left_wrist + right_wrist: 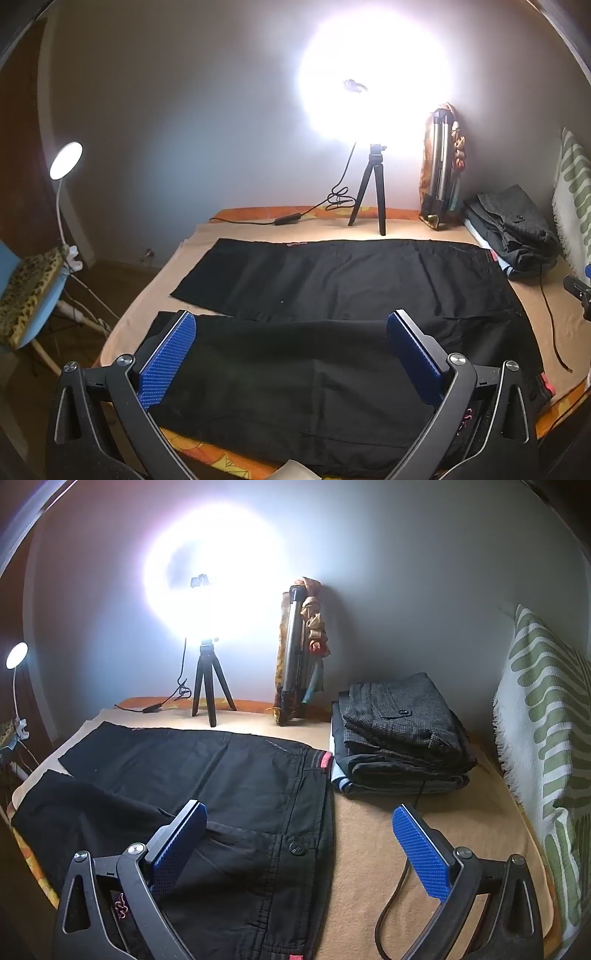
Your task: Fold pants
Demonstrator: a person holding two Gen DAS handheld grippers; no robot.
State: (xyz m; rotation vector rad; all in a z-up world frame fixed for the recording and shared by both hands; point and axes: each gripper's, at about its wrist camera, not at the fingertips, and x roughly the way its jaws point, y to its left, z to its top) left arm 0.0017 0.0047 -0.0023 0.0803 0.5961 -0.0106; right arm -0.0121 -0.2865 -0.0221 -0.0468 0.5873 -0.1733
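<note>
Black pants (332, 280) lie spread flat on the bed (369, 849), legs apart, waistband next to a pile of folded clothes (399, 738). Left gripper (291, 354) and right gripper (299, 845) hover above, jaws wide and released, probably not touching fabric.

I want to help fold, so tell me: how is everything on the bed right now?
Black pants: spread flat, unfolded, legs apart.
Stack of clothes: folded, piled beside the waistband.
Ring light: on, standing on its tripod.
Small lamp: on.
Left gripper: open, fingers empty, over a pant leg.
Right gripper: open, fingers empty, over the waistband edge.
</note>
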